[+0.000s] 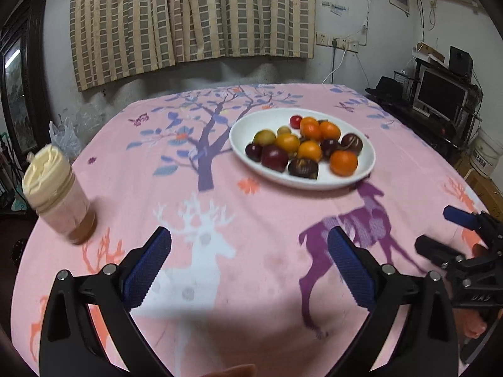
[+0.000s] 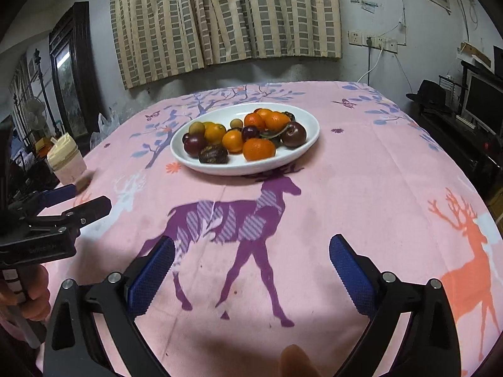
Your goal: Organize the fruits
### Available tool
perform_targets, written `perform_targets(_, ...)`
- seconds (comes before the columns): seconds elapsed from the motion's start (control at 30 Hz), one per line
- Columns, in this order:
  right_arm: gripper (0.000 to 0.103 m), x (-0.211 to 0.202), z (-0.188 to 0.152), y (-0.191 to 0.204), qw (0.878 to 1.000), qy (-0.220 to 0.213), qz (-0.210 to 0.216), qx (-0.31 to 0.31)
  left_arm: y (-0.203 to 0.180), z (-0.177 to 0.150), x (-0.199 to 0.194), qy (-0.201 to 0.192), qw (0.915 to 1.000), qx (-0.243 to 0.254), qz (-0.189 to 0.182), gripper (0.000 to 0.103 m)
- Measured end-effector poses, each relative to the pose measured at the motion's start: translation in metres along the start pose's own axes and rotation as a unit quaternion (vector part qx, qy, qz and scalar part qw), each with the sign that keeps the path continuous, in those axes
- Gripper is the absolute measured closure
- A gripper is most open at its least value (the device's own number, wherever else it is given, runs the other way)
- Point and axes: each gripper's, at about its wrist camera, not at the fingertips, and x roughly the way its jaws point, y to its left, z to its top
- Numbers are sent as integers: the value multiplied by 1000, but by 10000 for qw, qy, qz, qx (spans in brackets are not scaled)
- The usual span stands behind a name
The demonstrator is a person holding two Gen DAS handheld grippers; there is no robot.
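Observation:
A white oval plate [image 1: 245, 125] holds several fruits: orange mandarins [image 1: 343, 162], dark purple plums [image 1: 274, 158], a small red one [image 1: 295, 121] and yellowish ones. The plate [image 2: 309, 119] also shows in the right wrist view with the mandarins [image 2: 258, 150] and plums [image 2: 294, 134]. My left gripper [image 1: 250, 242] is open and empty, low over the pink cloth, well short of the plate. My right gripper [image 2: 251, 251] is open and empty, also short of the plate. Each gripper shows at the edge of the other's view: the right gripper [image 1: 440, 229], the left gripper [image 2: 91, 196].
A pink tablecloth [image 1: 283, 220] with deer and tree prints covers the table. A jar [image 1: 58, 194] with a cream lid stands at the left edge, also in the right wrist view [image 2: 67, 160]. A curtain and wall lie behind; a monitor and shelves stand at the right.

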Motion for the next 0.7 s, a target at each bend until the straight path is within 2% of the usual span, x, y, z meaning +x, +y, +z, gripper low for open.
perform_targets(0.1, 4, -3, -1, -1, 10000, -58, -7, 27, 3, -11, 3, 209, 9997, -72, 50, 5)
perform_targets(0.2, 4, -3, -1, -2, 10000, -48, 13, 32, 4, -14, 1, 104, 9997, -84, 210, 5)
perform_targets(0.7, 4, -1, 0, 0, 10000, 6, 24, 1, -3, -15, 3, 183, 9994, 121, 249, 5)
